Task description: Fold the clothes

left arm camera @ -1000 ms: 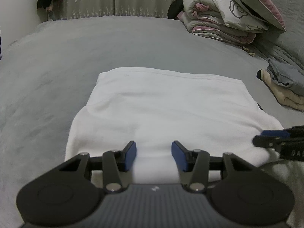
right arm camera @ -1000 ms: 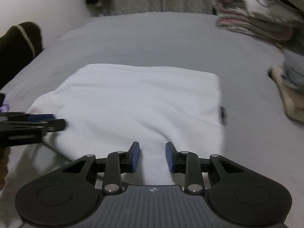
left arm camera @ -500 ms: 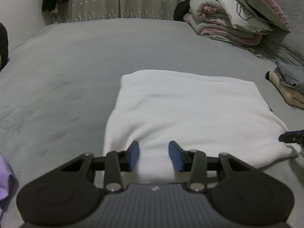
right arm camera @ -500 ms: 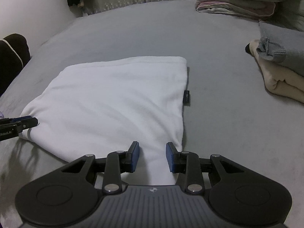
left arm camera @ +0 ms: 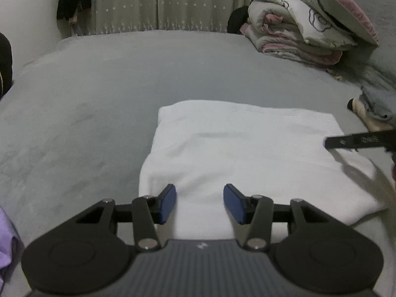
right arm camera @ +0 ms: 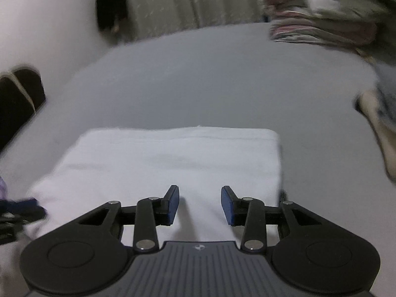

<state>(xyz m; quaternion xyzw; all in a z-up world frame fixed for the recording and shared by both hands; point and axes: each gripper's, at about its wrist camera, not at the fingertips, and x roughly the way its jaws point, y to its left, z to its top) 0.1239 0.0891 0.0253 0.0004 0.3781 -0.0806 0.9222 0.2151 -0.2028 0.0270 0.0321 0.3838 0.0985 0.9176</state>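
White garment (left arm camera: pixel 247 156) folded into a thick flat rectangle (edges soft, slightly rumpled) on the grey bed (left arm camera: pixel 123 79)

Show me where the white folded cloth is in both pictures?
Left wrist: the white folded cloth fills the lower middle and right, ahead of the left gripper.
Right wrist: it lies lower middle, under the right gripper.
Shared landmark: the folded quilt pile, upper right in both.

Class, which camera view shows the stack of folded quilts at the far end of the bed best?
The left wrist view: the folded quilts are sharp, with pink edging and a flower print visible. In the right wrist view the same stack is motion-blurred and cut off at the top edge.
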